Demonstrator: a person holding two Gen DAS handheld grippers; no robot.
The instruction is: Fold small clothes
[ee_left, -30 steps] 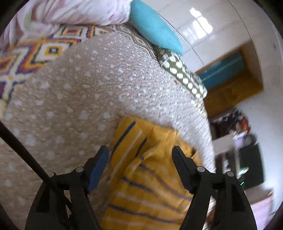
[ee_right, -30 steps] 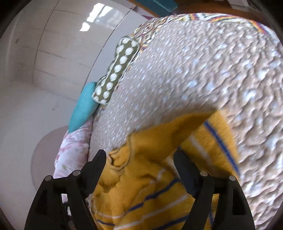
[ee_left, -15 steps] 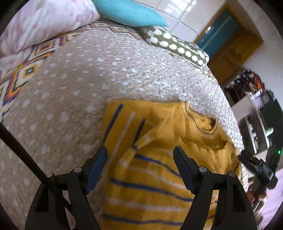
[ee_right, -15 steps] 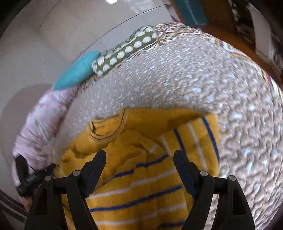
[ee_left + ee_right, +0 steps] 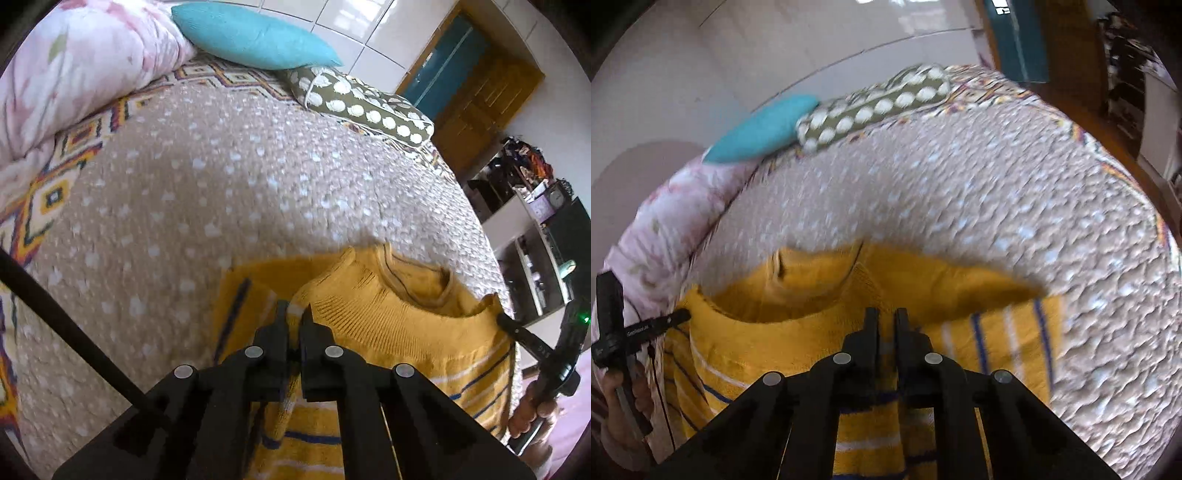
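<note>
Left gripper point(image 5: 294, 314): nearest the left wrist camera; its black fingers point(image 5: 281, 321) are drawn narrow and pinch a fold of the sweater, a striped strip of knit running down between them.
Right gripper point(image 5: 885, 317): nearest the right wrist camera; its fingers point(image 5: 871, 325) stand narrow as well, clamped on yellow knit just beside the collar, with fabric hanging below them.
Sweater point(image 5: 391, 325): yellow knit with blue and white stripes, lying on the bed at its near edge, both grippers holding it; the ribbed collar point(image 5: 413, 284) faces the far side, one striped sleeve point(image 5: 1008, 332) lies flat towards the right edge of the bed, another striped part point(image 5: 236, 306) lies flat to the left.
Hands: in the left wrist view a hand point(image 5: 532, 410) grips the other tool's handle at the right border; in the right wrist view a hand point(image 5: 626, 410) does the same at the left border.
Bed point(image 5: 207, 192): covered by a beige spread with white flecks, past the sweater; a band of coloured diamond pattern point(image 5: 55, 173) shows along its left edge.
Quilt point(image 5: 74, 62): pink flowered, heaped at the far left corner of the bed.
Blue pillow point(image 5: 251, 37): at the far edge, against the tiled wall.
Spotted pillow point(image 5: 362, 107): olive with white dots, just beside the blue pillow along the far edge.
Door point(image 5: 472, 85): wooden frame beyond the bed's far right corner.
Shelves point(image 5: 528, 206): cluttered, well apart from the bed on the right.
</note>
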